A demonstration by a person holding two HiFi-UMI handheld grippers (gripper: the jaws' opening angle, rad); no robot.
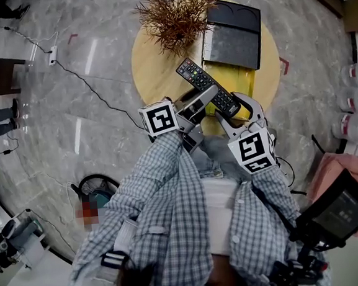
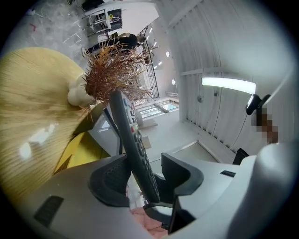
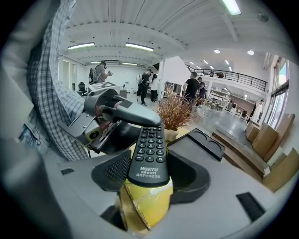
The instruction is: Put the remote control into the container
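Over round table (image 1: pixel 147 67), right jaws grip remote control (image 1: pixel 197 76) angled up-left; left jaws open

Read the lower face of the remote control (image 3: pixel 149 156) in the right gripper view. The brand "HUAYU" is printed there in white capitals. Directly beneath it stands the model code "RM-B1272". A third, smaller line in Chinese characters follows, and it is too fine for you to read reliably. The keys above the brand carry white legends that are too small to make out. In the head view, print on the remote control (image 1: pixel 206 84) is too small to read.
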